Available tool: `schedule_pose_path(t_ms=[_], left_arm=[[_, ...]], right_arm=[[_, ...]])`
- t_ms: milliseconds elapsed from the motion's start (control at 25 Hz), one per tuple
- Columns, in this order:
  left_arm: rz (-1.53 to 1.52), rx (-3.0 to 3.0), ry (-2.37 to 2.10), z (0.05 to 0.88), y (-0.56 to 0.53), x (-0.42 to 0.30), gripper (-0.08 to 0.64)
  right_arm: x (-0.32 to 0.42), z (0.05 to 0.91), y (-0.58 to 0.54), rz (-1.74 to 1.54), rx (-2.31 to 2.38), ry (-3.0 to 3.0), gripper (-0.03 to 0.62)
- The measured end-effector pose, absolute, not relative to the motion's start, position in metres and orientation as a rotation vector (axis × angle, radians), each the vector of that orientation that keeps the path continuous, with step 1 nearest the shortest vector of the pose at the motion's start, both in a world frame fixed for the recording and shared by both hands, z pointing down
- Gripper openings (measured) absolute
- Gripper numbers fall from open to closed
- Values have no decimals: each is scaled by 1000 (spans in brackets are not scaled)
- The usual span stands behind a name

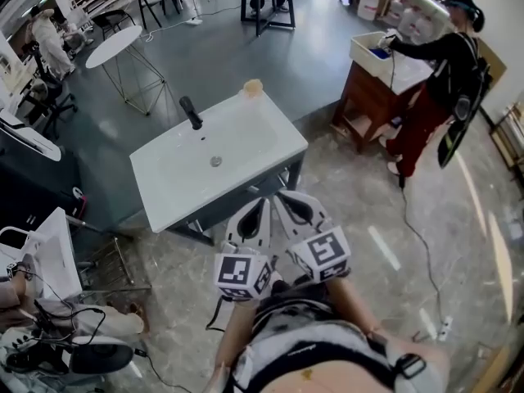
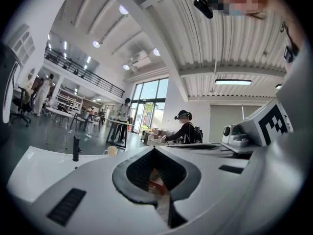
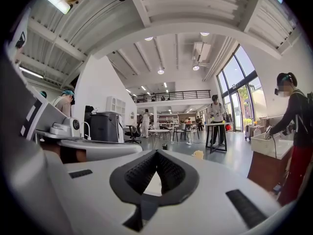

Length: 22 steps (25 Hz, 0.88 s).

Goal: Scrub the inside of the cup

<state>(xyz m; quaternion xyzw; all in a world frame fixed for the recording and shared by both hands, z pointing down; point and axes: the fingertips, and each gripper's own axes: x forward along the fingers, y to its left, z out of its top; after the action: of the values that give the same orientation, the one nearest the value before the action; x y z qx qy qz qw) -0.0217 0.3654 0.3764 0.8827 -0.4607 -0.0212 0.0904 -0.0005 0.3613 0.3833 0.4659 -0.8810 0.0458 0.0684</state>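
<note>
L tool [image 1: 257, 205], R tool [image 1: 288, 197] closed; glossy white rect. sink [image 1: 262, 133].

Your way over the desk [image 1: 262, 150] is open. Only the faucet [image 1: 191, 113], far left, and the far-edge cup [image 1: 253, 88] stand up.

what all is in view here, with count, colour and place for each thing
sink: one, white, on a dark frame, centre of the floor
faucet: one, black, sink's far left
drain: one, metal, middle of the basin
cup: one, pale yellow, sink's far edge
round table: one, white, far left
second sink: one, white, on a brown stand, far right
other person: one, black top, red trousers, at the second sink
left gripper: one, white, shut, empty, near the body
right gripper: one, white, shut, empty, beside it
</note>
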Motion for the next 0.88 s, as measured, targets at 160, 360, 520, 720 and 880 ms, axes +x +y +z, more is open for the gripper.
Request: schedule_pose_path(t_ms=[160, 360, 520, 720, 880], left_arm=[[-54, 2621, -1334, 384, 354, -29, -6], [-47, 2613, -1310, 388, 341, -35, -6], [-49, 2609, -1315, 389, 325, -38, -6], [-41, 2608, -1331, 386, 296, -36, -6], [-45, 2602, -1373, 380, 267, -36, -6]], right_arm=[[-4, 389, 356, 148, 1428, -2619, 3], [-9, 392, 344, 162, 1449, -2590, 3], [-15, 393, 328, 146, 1407, -2587, 3], [-17, 390, 297, 145, 1382, -2610, 3], [-15, 387, 266, 152, 1356, -2627, 3]])
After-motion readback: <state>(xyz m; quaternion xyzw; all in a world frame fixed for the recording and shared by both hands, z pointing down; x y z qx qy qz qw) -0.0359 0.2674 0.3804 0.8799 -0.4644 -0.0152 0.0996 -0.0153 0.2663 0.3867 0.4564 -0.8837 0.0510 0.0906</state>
